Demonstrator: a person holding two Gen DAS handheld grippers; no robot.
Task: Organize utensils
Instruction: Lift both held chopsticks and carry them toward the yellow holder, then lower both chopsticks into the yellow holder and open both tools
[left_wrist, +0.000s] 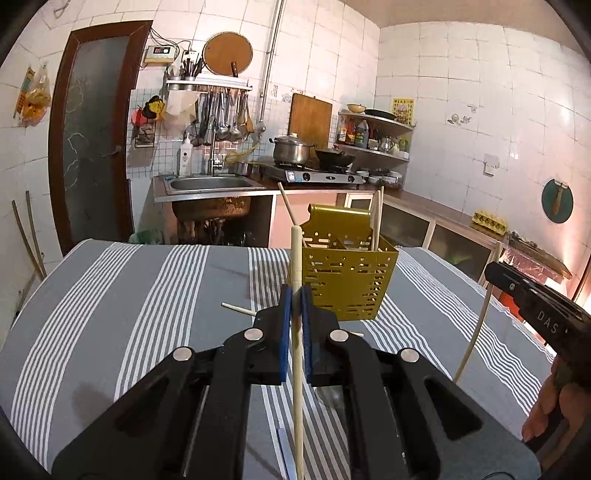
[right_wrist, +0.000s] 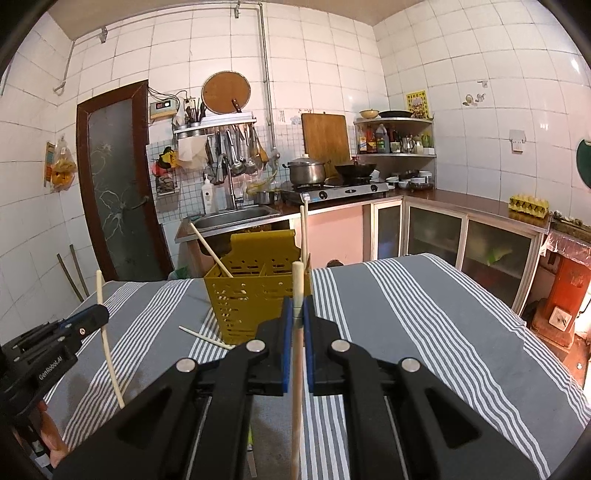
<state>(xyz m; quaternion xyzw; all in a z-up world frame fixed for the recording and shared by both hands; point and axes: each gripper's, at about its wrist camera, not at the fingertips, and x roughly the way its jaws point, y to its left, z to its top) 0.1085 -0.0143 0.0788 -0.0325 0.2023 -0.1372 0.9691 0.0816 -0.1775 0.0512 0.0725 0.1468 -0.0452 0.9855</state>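
A yellow perforated utensil holder (left_wrist: 349, 275) (right_wrist: 255, 295) stands on the striped tablecloth with two chopsticks (left_wrist: 286, 203) (right_wrist: 208, 247) leaning in it. My left gripper (left_wrist: 295, 295) is shut on a pale chopstick (left_wrist: 296, 350), held upright just before the holder's left side. It shows at the left of the right wrist view (right_wrist: 92, 321). My right gripper (right_wrist: 297, 306) is shut on another chopstick (right_wrist: 296, 369), upright in front of the holder; it shows at the right of the left wrist view (left_wrist: 495, 273). One more chopstick (left_wrist: 238, 308) (right_wrist: 205, 336) lies on the cloth by the holder.
The table wears a grey cloth with white stripes (left_wrist: 147, 295) (right_wrist: 424, 314). Beyond it are a sink (left_wrist: 207, 184), a gas stove with pot and wok (left_wrist: 314, 173), and counters along the right wall (right_wrist: 480, 210).
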